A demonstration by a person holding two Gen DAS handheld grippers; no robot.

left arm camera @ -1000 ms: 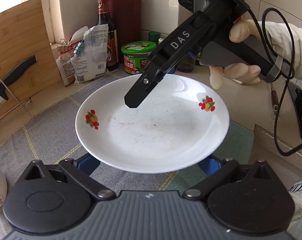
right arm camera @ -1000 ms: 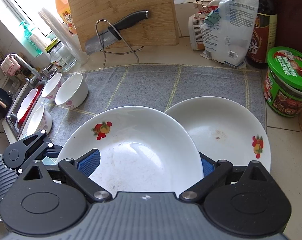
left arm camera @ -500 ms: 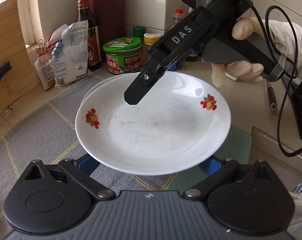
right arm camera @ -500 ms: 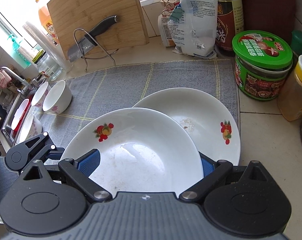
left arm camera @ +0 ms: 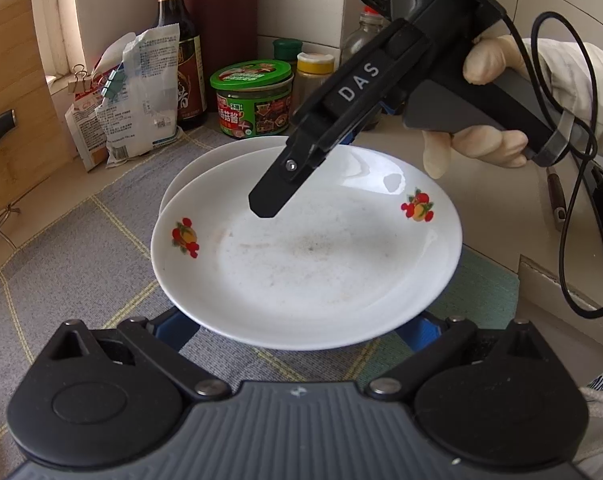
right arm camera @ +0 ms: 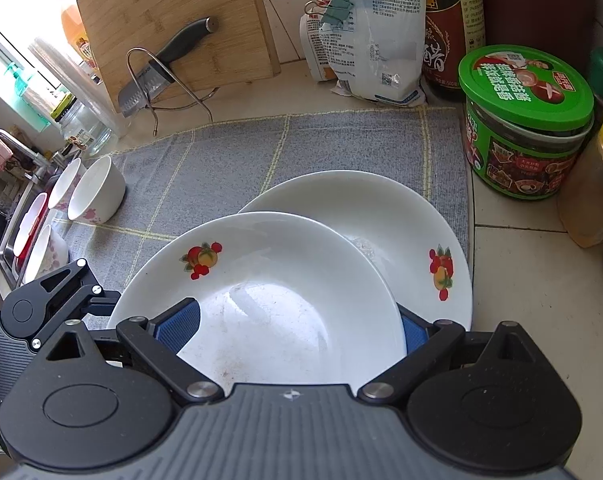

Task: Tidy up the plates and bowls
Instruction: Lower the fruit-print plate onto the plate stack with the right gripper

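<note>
A white round ceramic plate with red-and-orange fruit prints [left arm camera: 301, 260] is held in the air, overlapping a second white fruit-print plate [right arm camera: 365, 216] that lies on the grey woven mat with yellow grid lines [right arm camera: 221, 160]. The raised plate covers the near left part of the lower one; the lower plate's far rim and right rim show past it.

The right tool [right arm camera: 293, 328] pinches the raised plate at its near edge. One blue pad lies over the plate's inner face and the other sits behind its rim. In the left wrist view a pale gloved hand [left arm camera: 485, 140] grips this tool's handle, and its upper finger reaches in over the plate's bowl.

The left tool [left arm camera: 297, 332] is spread wide, both blue pads below the opposite rim of the same plate. I cannot tell whether they touch it.

The lower plate's right rim reaches the mat's right edge, beside the pale tiled surface [right arm camera: 521, 280]. The green-lidded round jar [right arm camera: 529, 120] stands near, just past the mat's far right corner. To the left, a broad bare stretch of mat runs to the small white bowls with pink flowers [right arm camera: 97, 188] at the mat's left edge by the sink. Behind the mat, a bamboo cutting board [right arm camera: 173, 20] leans upright, with a black-handled knife [right arm camera: 161, 72] on a wire stand.
</note>
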